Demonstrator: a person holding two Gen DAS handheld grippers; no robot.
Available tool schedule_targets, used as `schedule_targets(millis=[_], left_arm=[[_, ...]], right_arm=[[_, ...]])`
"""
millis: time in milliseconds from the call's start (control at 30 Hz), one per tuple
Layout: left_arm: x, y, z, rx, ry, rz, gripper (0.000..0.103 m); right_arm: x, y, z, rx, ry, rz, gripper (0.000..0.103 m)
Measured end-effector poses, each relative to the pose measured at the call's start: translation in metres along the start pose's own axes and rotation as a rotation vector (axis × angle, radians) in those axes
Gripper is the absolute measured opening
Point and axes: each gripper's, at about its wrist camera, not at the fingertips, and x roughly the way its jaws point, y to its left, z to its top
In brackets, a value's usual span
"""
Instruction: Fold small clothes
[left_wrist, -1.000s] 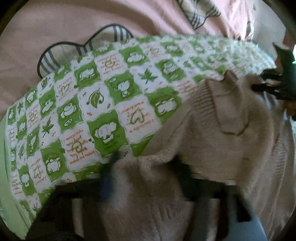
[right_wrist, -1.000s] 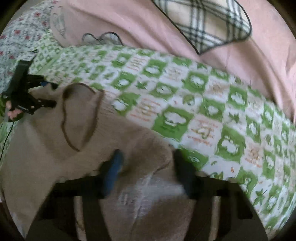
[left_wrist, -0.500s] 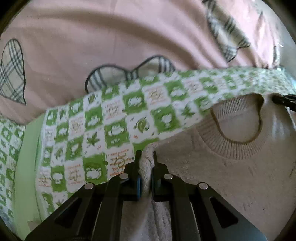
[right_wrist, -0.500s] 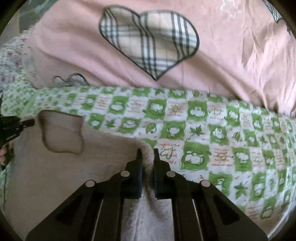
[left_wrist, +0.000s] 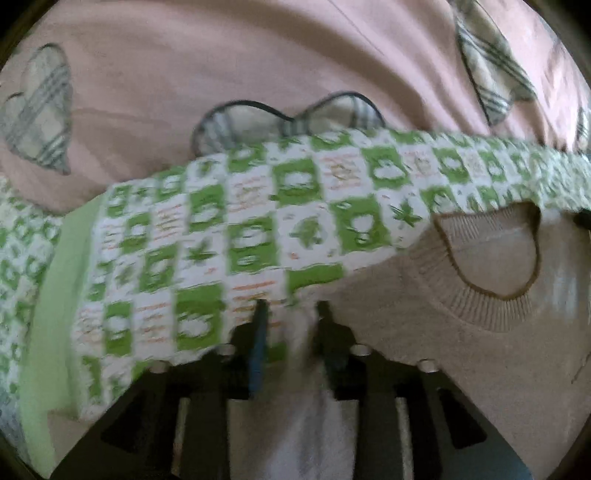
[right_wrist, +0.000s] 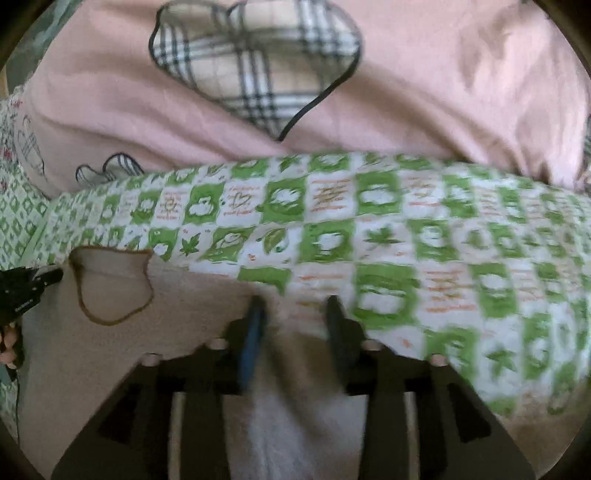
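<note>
i'm letting go of the sweater (left_wrist: 461, 332) shoulders, flat on the green quilt (left_wrist: 258, 221), left gripper (left_wrist: 290, 314) and right gripper (right_wrist: 293, 306) jaws opening, knit loose between them; next i'd regrip a side to fold inward

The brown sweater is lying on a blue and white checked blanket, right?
Not quite. The sweater does lie on a checked blanket, but its squares are green and white, not blue and white. Both wrist views show it.
</note>
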Motion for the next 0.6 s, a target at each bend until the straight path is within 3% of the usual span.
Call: schedule_targets(millis=[33,167,367,600], left_arm=[[-0.008,0.002,0.0,-0.014,-0.006,0.004,0.044],[-0.048,0.005,-0.014,-0.078,-0.03,-0.032,0.045],[-0.107,-0.024,-0.05,-0.069,-0.089,-0.07,0.058],[-0.136,-0.059,-0.094,-0.124,-0.049,-0.193,0.066]], right_arm=[[-0.01,-0.005,-0.002,0.011,-0.01,-0.005,0.052],[-0.063,-0.038,-0.022,0.086,-0.034,-0.028,0.053],[-0.126,-0.095,-0.078,0.212,-0.031,-0.065,0.06],[-0.179,-0.202,-0.155,0.519,-0.032,-0.197,0.06]])
